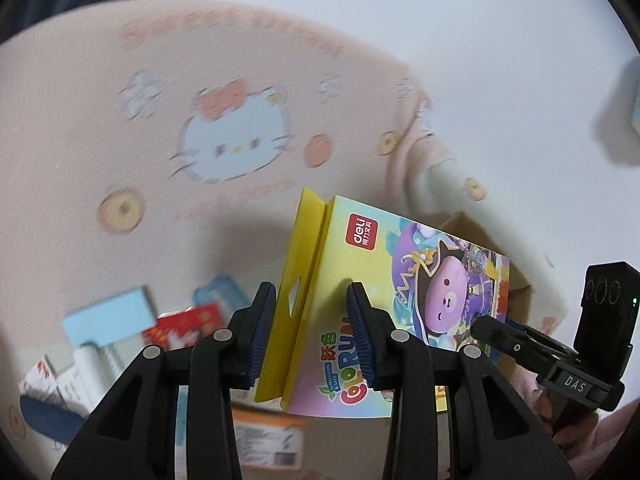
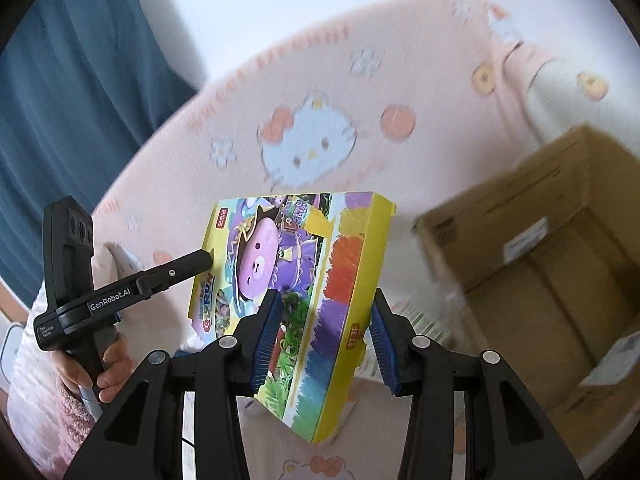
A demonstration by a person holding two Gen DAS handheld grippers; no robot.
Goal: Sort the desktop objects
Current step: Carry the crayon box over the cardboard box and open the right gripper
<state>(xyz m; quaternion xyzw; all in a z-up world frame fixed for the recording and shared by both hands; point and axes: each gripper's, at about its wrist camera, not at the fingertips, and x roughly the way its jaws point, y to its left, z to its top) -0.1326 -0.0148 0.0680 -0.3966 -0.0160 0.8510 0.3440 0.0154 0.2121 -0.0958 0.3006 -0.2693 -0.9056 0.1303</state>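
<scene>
A yellow crayon box [image 1: 400, 280] with a purple pig cartoon on its front hangs tilted in the air over the table. My left gripper [image 1: 312, 320] is shut on its yellow spine end, one blue pad on each side. My right gripper [image 2: 324, 336] is shut on the other end of the crayon box [image 2: 320, 264], with its pads on the front face and on the yellow edge. Each gripper also shows in the other's view: the right gripper [image 1: 492, 330] at the box's far corner, the left gripper [image 2: 200, 258] with a fingertip against the box.
A pink cartoon-cat cloth [image 1: 120, 120] covers the table. An open cardboard carton [image 2: 540, 264] stands at the right. Below left lie a light blue box [image 1: 108, 316], a red packet [image 1: 184, 326] and white paper items. A hand [image 2: 108, 364] holds the left gripper's handle. A blue curtain [image 2: 80, 100] hangs behind.
</scene>
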